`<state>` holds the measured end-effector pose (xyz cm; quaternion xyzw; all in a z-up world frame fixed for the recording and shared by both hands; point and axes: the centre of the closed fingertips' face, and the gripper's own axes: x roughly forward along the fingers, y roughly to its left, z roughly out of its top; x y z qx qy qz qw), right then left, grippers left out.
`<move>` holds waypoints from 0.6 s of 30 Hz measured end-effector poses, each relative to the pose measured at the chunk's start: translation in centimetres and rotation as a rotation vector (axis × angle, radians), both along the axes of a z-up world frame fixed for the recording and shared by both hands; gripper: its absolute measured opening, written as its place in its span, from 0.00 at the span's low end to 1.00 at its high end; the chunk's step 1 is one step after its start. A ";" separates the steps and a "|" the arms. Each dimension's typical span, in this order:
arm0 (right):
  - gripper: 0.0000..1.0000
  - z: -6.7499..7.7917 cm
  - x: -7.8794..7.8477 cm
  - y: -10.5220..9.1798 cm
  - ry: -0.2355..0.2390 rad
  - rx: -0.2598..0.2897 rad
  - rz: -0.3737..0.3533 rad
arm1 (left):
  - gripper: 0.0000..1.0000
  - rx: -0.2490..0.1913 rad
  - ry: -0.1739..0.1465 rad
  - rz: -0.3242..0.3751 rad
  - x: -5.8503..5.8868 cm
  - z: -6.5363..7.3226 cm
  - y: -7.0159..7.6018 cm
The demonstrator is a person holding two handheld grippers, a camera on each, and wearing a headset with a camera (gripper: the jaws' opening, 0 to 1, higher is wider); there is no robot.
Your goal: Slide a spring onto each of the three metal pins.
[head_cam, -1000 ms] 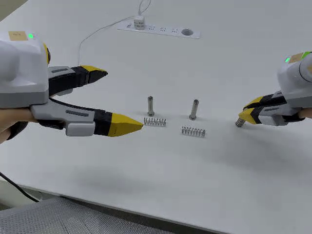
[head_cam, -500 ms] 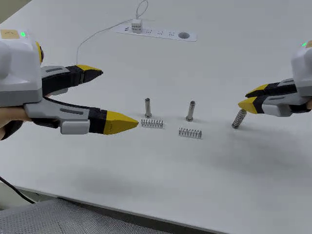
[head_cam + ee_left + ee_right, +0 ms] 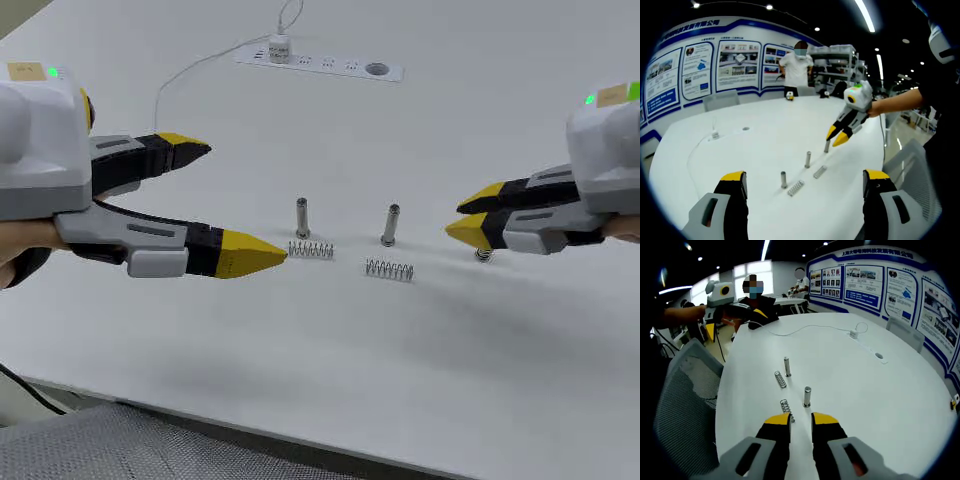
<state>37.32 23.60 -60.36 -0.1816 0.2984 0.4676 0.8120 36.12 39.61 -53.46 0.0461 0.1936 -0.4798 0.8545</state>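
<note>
while left gripper stays, right gripper advances.

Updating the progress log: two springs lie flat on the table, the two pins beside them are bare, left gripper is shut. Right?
Wrong on the gripper: the left gripper is open, jaws wide apart, as the head view shows. The two springs do lie flat, the pins beside them bare.
</note>
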 end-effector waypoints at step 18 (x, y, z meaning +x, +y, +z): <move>0.17 -6.3 0.0 2.6 0.077 -0.090 0.043 | 1.00 0.010 0.047 0.018 -0.5 -1.3 0.6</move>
